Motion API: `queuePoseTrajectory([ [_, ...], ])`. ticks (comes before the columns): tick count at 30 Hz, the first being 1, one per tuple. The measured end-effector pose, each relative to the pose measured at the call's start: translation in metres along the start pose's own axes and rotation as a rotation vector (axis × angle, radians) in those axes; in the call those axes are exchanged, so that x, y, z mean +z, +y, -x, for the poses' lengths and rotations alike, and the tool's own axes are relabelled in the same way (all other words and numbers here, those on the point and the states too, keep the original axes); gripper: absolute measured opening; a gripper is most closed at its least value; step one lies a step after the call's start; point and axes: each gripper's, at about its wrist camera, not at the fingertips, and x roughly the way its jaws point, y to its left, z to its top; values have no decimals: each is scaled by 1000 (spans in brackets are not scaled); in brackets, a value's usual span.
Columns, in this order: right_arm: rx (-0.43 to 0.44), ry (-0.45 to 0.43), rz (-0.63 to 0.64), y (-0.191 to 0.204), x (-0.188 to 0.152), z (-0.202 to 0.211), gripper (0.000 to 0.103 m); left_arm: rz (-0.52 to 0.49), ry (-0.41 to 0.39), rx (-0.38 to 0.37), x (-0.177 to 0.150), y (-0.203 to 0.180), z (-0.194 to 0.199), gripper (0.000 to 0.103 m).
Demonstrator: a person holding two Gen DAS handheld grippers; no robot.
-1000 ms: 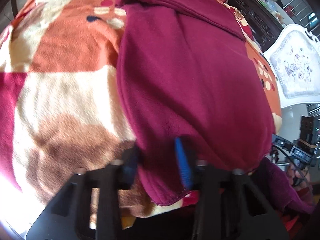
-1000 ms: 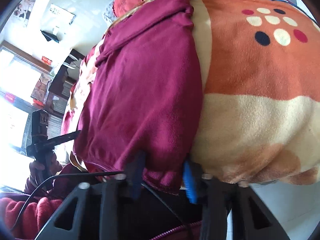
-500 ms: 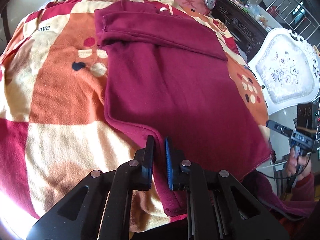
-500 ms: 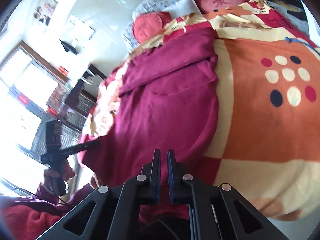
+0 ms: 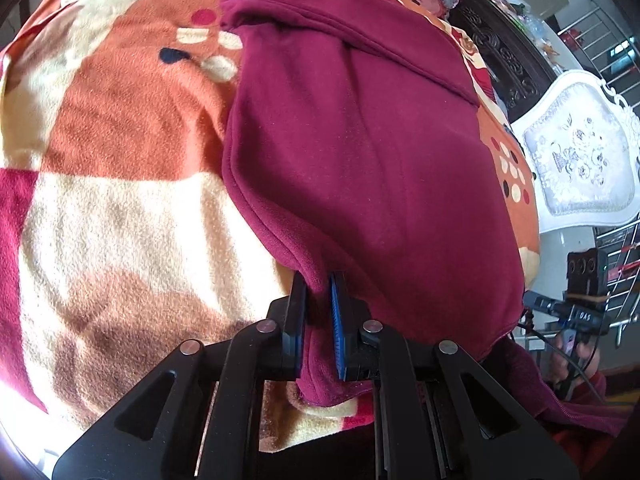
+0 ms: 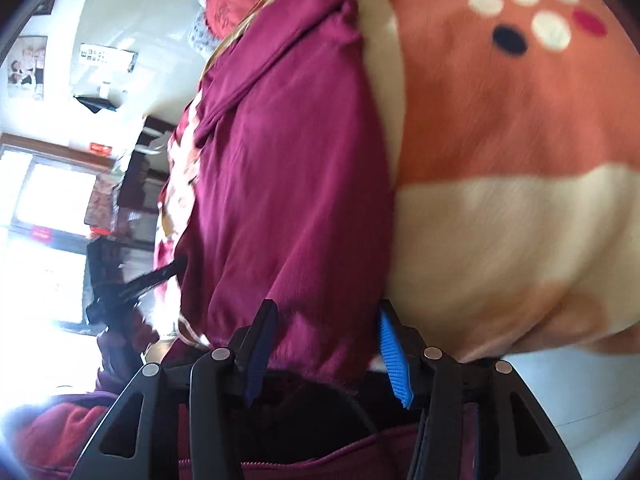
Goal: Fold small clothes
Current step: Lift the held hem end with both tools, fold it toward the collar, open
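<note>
Maroon fleece garment (image 5: 360,160): near hem pinched between the clenched jaws of the left gripper (image 5: 318,320), low centre of frame. Right gripper (image 6: 324,344): jaws have just been opening, now parted, hem between them, pads not pressing. Garment lies spread on patchwork orange-and-cream blanket (image 5: 120,200). White chair (image 5: 580,148), right edge.

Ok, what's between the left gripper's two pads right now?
A fold of the maroon garment's near hem, pinched by the left gripper; the left wrist view shows it, above the patterned blanket.
</note>
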Motion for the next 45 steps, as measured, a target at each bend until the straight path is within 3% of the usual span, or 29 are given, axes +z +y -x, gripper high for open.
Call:
queuePoseTrajectory([
  [3, 24, -10, -17, -1, -4, -4, 48, 43, 8, -10, -2, 9, 2, 38],
  [4, 28, -7, -18, -1, -4, -5, 48, 57, 6, -24, -2, 11, 3, 52],
  [5, 33, -6, -17, -1, -4, -4, 48, 82, -2, -55, -3, 12, 3, 60],
  [7, 33, -2, -16, -1, -4, -5, 48, 111, -5, -89, -6, 15, 2, 61],
  [10, 21, -6, -21, -2, -4, -11, 48, 84, 12, -60, -8, 9, -8, 61],
  [12, 5, -13, 7, 0, -5, -11, 45, 58, 14, -46, -9, 4, -11, 60],
  [13, -5, -12, 24, 3, -6, -11, 40, 21, 11, -27, -9, -2, -9, 46],
  [15, -48, -19, 71, 9, -7, -7, 13, -36, 17, -20, -8, -11, -7, 20],
  [17, -38, -32, 78, 11, -6, 1, 11, -89, 1, -24, -5, -22, 1, 12],
  [25, 29, -108, 188, 50, 15, 26, 10, -88, -111, -93, 34, -27, 35, 8],
  [30, 71, -219, 224, 68, 55, 41, 9, -65, -173, -101, 66, -18, 42, 8],
  [38, 76, -361, 254, 87, 153, 35, 9, -28, -286, -86, 146, -11, 52, 8],
  [45, 41, -423, 236, 92, 247, 20, 9, 22, -340, -61, 227, 1, 38, 8],
])
